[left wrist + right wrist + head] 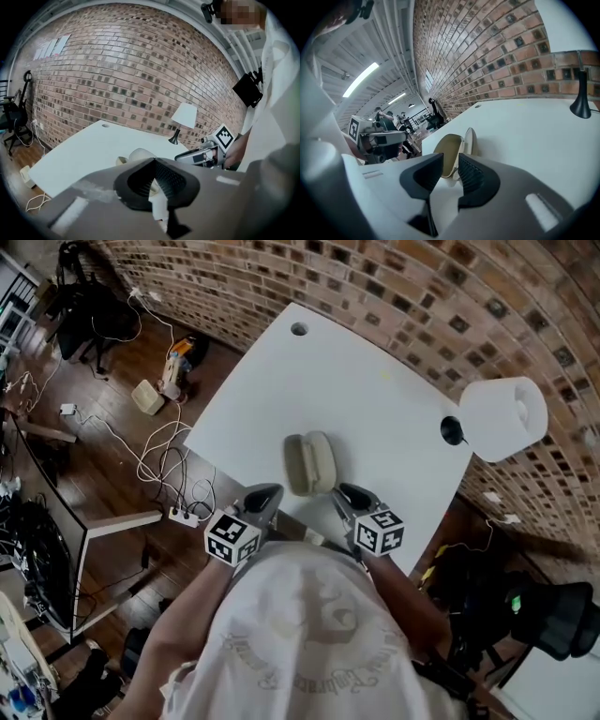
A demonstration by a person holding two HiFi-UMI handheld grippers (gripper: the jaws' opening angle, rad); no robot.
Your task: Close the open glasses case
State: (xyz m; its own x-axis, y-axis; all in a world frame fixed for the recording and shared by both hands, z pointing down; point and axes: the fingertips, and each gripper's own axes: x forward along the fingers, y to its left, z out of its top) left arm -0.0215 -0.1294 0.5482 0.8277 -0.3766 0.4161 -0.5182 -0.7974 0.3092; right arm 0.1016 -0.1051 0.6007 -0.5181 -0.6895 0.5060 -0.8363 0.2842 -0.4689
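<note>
Looking down, I see the glasses case (310, 463) lying open on the white counter (375, 399) near its front edge, between my two tools. My left tool (270, 492) is pressed together and empty. My right tool (344, 491) is spread, just beside the case.

The left forearm (186, 620) and right forearm (412, 601) reached forward, 1 gripper in each hand. The left gripper (265, 495) hung at the near edge of the table (375, 399), tilted downward, its 2 jaws together at the tips. The right gripper (349, 493) hung just inside that edge, also tilted down, its 2 jaws parted and pressing on nothing.
</note>
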